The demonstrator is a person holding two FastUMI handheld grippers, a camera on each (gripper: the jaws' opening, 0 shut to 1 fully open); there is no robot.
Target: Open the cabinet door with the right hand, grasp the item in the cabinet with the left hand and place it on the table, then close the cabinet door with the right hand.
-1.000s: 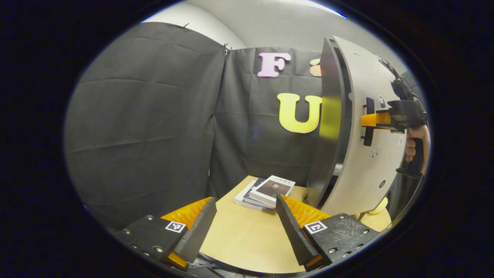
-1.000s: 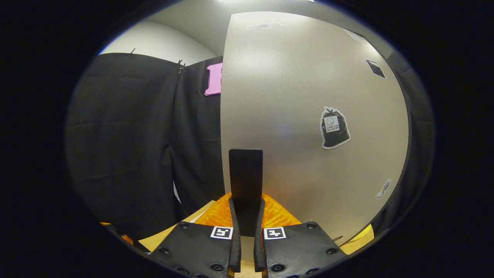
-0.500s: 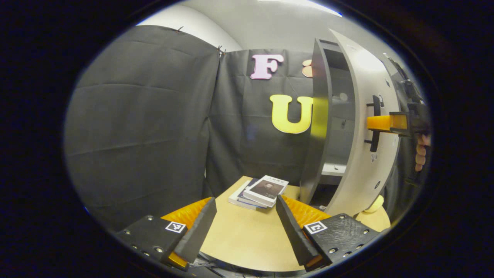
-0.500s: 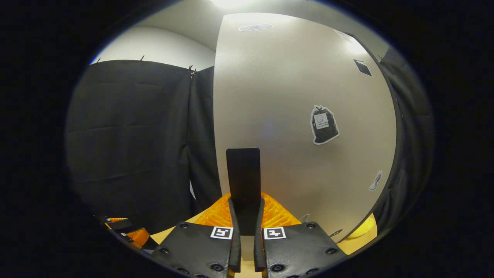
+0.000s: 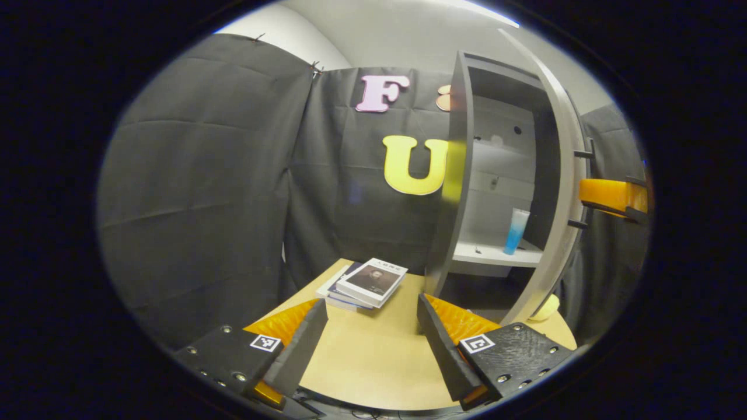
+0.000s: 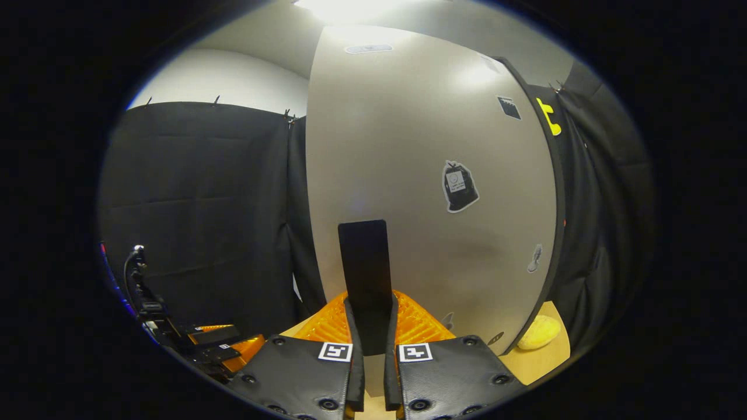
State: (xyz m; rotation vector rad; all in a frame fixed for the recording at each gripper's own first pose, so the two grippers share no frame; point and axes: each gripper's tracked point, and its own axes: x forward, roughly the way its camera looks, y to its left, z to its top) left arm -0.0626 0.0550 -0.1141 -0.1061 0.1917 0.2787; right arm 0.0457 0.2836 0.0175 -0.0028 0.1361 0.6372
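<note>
Door-opening is the step we judge to be in hand. In the left gripper view, our left gripper [image 5: 370, 344] hovers spread and empty above the wooden table [image 5: 362, 361], level and pointing toward the cabinet [image 5: 461, 175]; the cabinet door [image 5: 560, 192] stands ajar, showing a blue tube [image 5: 516, 231] upright on the shelf [image 5: 490, 254], with books [image 5: 365, 283] lying nearby. Next we should reach in for that tube. In the right gripper view, our right gripper [image 6: 373, 344] is pinched on the door handle [image 6: 365, 274], squarely facing the door front.
</note>
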